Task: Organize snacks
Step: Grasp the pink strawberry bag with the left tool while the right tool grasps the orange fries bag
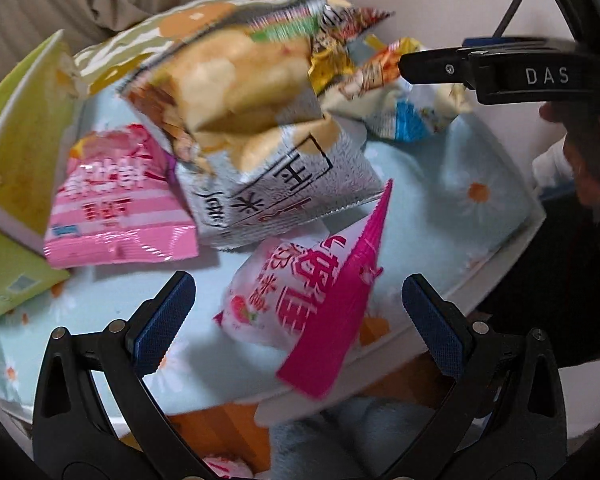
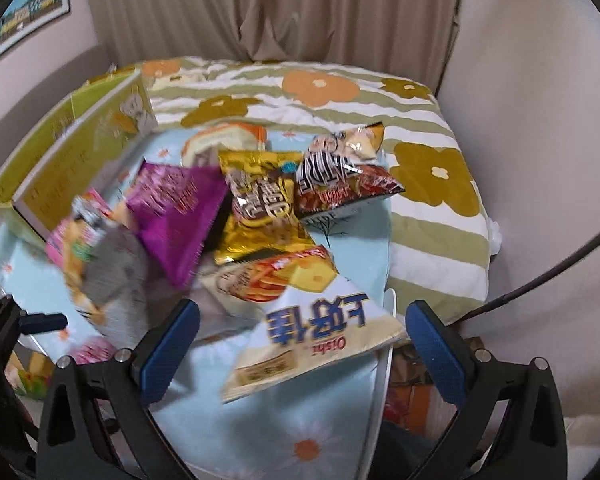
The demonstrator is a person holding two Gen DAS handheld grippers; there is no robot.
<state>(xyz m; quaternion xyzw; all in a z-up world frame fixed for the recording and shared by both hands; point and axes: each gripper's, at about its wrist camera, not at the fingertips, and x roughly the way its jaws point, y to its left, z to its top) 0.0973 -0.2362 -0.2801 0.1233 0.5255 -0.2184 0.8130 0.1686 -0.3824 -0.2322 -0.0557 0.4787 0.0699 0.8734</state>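
While both hand-held grippers (image 1: 298, 306) (image 2: 302, 332) gape empty, snack bags (image 2: 260, 200) litter the daisy-print cloth (image 2: 300, 420) before beige curtains (image 2: 276, 8)

Soft, even indoor light in both views, kinda flat, with only faint shadows under the packets and small glare streaks on the shiny gold snack bag (image 2: 260, 208) and the pink striped packet (image 1: 116, 200). Lots of motion blur: the grey-and-orange chip bag (image 1: 244, 92) is smeared in both views, and the purple packet (image 2: 180, 212) too. Heavy fisheye bending with black vignette corners, while the near blue finger pads (image 1: 164, 320) stay fairly crisp.
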